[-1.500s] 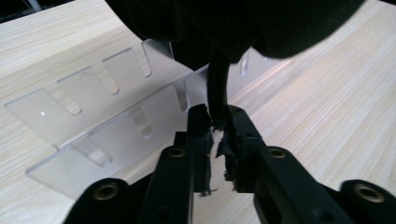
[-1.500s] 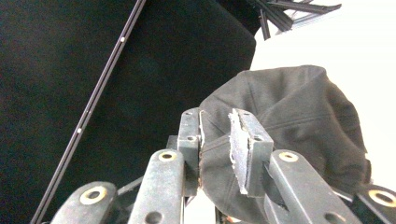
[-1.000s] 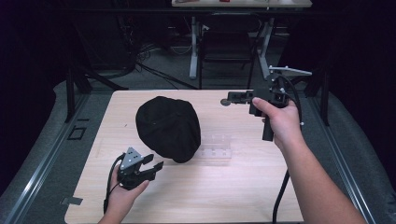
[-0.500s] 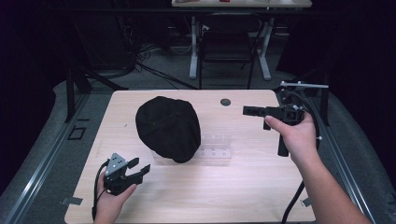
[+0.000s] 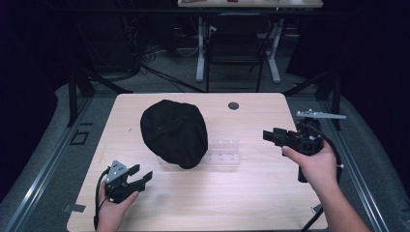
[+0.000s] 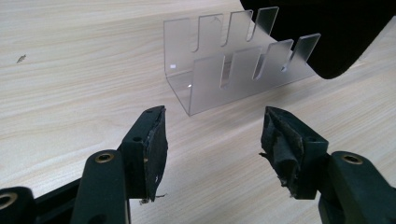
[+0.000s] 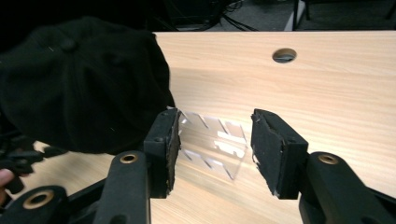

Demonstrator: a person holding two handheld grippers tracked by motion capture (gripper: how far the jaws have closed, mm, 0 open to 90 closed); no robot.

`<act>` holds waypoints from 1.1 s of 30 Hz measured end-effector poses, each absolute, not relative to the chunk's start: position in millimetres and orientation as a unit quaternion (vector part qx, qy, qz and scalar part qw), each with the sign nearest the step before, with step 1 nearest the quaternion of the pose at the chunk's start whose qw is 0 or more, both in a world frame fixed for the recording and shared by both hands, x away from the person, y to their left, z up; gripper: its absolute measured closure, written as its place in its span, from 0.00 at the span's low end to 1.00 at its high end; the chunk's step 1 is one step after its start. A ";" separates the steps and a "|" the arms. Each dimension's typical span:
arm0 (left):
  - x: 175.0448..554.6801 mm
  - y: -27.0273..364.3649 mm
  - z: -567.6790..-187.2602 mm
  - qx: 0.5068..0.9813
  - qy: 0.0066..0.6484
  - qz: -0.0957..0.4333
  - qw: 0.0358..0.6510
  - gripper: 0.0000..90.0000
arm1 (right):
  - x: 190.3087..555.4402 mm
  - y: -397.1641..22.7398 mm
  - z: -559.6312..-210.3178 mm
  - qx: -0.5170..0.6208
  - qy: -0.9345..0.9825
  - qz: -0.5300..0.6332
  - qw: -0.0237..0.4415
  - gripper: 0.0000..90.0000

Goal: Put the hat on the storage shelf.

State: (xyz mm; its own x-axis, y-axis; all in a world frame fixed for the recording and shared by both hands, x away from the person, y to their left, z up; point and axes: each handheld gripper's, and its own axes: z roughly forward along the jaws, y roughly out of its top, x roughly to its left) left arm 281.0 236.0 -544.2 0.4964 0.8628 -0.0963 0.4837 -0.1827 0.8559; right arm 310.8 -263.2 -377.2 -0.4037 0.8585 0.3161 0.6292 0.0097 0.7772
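A: Left gripper point(image 5: 145, 178)?
B: Jaws wide apart, having just been opening; nothing between them, nothing touched. Worn pads point(image 6: 156, 140) over bare table point(image 5: 251, 193). Held low at the near left corner, aimed at the clear slotted rack point(image 5: 221, 152).

A: And the right gripper point(image 5: 269, 136)?
B: Also spread wide, jaws just been opening, empty. Held in the right hand point(image 5: 316, 162), well to the right of the rack and pointed left toward it. Seen along its own pads point(image 7: 275, 149), rack point(image 7: 215, 144) framed in the gap but farther off, not touched.

A: Location of the black cap point(image 5: 174, 133)?
B: Draped over the left end of the rack, hiding that end; resting partly on the table, to the left of the rack's bare part. Well apart from both grippers.

A: Long axis of the cap?
B: Running from the far left down to the near right, narrower end nearest the rack's front edge. Cannot tell which end is the brim.

A: And the rack?
B: Lying crosswise, long axis left to right, slots open upward. In the left gripper view, cap point(image 6: 336, 32) overhanging the rack's point(image 6: 233, 70) far end.
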 end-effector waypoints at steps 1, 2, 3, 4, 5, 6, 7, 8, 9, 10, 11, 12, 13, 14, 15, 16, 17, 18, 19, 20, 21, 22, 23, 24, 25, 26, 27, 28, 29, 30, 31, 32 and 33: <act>281.0 236.0 -544.2 0.739 0.455 0.211 0.449 0.46 | 310.8 -263.2 -377.2 0.532 0.700 0.461 0.124 0.57; 281.0 236.0 -544.7 0.740 0.454 0.212 0.449 0.46 | 308.7 -264.2 -381.0 0.533 0.700 0.458 0.128 0.56; 280.9 236.0 -545.0 0.740 0.454 0.212 0.448 0.46 | 306.3 -265.4 -386.0 0.532 0.703 0.452 0.137 0.56; 281.0 235.7 -546.0 0.738 0.455 0.212 0.451 0.46 | 304.9 -266.3 -389.3 0.532 0.703 0.451 0.140 0.56; 281.0 235.8 -546.7 0.737 0.456 0.209 0.453 0.46 | 303.4 -267.7 -393.7 0.533 0.702 0.452 0.136 0.55; 280.9 236.0 -547.0 0.739 0.455 0.208 0.451 0.46 | 301.8 -269.3 -397.6 0.536 0.704 0.448 0.131 0.55; 280.8 236.1 -547.5 0.739 0.455 0.209 0.450 0.46 | 299.9 -270.6 -402.0 0.536 0.700 0.452 0.134 0.54; 280.5 236.3 -547.7 0.740 0.456 0.208 0.450 0.46 | 297.9 -271.9 -406.1 0.539 0.698 0.451 0.140 0.54; 280.4 236.8 -547.7 0.741 0.456 0.208 0.447 0.46 | 295.7 -273.6 -409.9 0.539 0.698 0.450 0.143 0.54; 280.8 236.7 -549.0 0.737 0.458 0.209 0.451 0.46 | 290.9 -276.1 -417.3 0.541 0.696 0.449 0.147 0.54; 281.0 237.0 -549.1 0.738 0.457 0.210 0.450 0.45 | 288.8 -276.8 -421.4 0.540 0.696 0.448 0.150 0.54; 281.0 237.0 -549.1 0.738 0.457 0.210 0.450 0.45 | 288.8 -276.8 -421.4 0.540 0.696 0.448 0.150 0.54; 281.1 237.1 -549.3 0.738 0.458 0.211 0.448 0.45 | 286.9 -277.7 -425.5 0.540 0.696 0.448 0.153 0.54; 281.2 236.9 -549.6 0.739 0.458 0.210 0.447 0.45 | 284.1 -279.6 -434.1 0.540 0.697 0.448 0.148 0.53; 281.2 236.9 -549.6 0.739 0.458 0.210 0.447 0.46 | 284.1 -279.6 -434.1 0.540 0.697 0.448 0.148 0.53; 280.9 236.6 -549.2 0.740 0.458 0.209 0.446 0.46 | 282.3 -281.2 -443.1 0.544 0.696 0.443 0.152 0.53; 280.7 236.6 -548.9 0.741 0.458 0.208 0.444 0.46 | 281.4 -281.7 -447.2 0.545 0.697 0.440 0.155 0.52; 280.7 236.4 -549.0 0.740 0.458 0.209 0.445 0.46 | 280.5 -282.3 -451.0 0.545 0.699 0.434 0.160 0.52; 280.7 236.4 -549.0 0.740 0.458 0.209 0.445 0.46 | 280.5 -282.3 -451.0 0.545 0.699 0.434 0.160 0.52; 280.6 236.4 -549.0 0.741 0.458 0.209 0.445 0.46 | 279.7 -282.4 -455.4 0.546 0.698 0.434 0.165 0.52; 280.6 236.5 -549.1 0.742 0.457 0.208 0.444 0.46 | 277.9 -282.9 -463.4 0.547 0.699 0.430 0.167 0.52; 280.9 236.2 -550.3 0.740 0.456 0.211 0.448 0.46 | 276.9 -283.1 -467.2 0.548 0.700 0.425 0.172 0.52; 280.9 236.2 -550.3 0.740 0.456 0.211 0.448 0.46 | 276.0 -282.9 -470.8 0.548 0.701 0.422 0.174 0.52; 280.9 236.1 -550.8 0.740 0.456 0.211 0.447 0.46 | 274.9 -282.5 -474.5 0.548 0.699 0.423 0.178 0.52; 280.9 236.1 -550.8 0.740 0.456 0.211 0.447 0.46 | 274.9 -282.5 -474.5 0.548 0.699 0.423 0.178 0.52; 280.5 235.7 -550.8 0.740 0.456 0.211 0.446 0.46 | 272.5 -281.5 -482.1 0.548 0.699 0.419 0.189 0.52; 280.5 235.7 -550.8 0.740 0.456 0.211 0.446 0.46 | 272.5 -281.5 -482.1 0.548 0.699 0.419 0.189 0.52; 280.3 235.5 -550.7 0.741 0.455 0.211 0.446 0.46 | 271.2 -281.2 -485.9 0.547 0.700 0.416 0.195 0.52; 280.1 235.2 -550.7 0.741 0.455 0.211 0.447 0.46 | 269.4 -280.8 -490.7 0.545 0.701 0.414 0.199 0.52; 279.9 234.8 -550.7 0.742 0.453 0.211 0.448 0.46 | 268.4 -280.0 -493.9 0.546 0.698 0.416 0.201 0.52; 279.7 234.1 -550.8 0.742 0.452 0.210 0.448 0.46 | 266.8 -279.3 -498.0 0.546 0.697 0.418 0.203 0.52; 279.1 232.3 -550.6 0.745 0.450 0.209 0.447 0.48 | 264.9 -279.3 -506.3 0.548 0.701 0.412 0.197 0.52; 279.1 232.3 -550.6 0.745 0.450 0.209 0.447 0.49 | 264.9 -279.3 -506.3 0.548 0.701 0.412 0.197 0.52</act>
State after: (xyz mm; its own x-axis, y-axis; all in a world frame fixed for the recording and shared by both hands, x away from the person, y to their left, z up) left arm 279.1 232.3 -550.6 0.5079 0.8566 -0.0911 0.4833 -0.1958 0.8533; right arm 264.9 -279.3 -506.3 -0.3226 0.9302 0.1751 0.6052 0.0605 0.7937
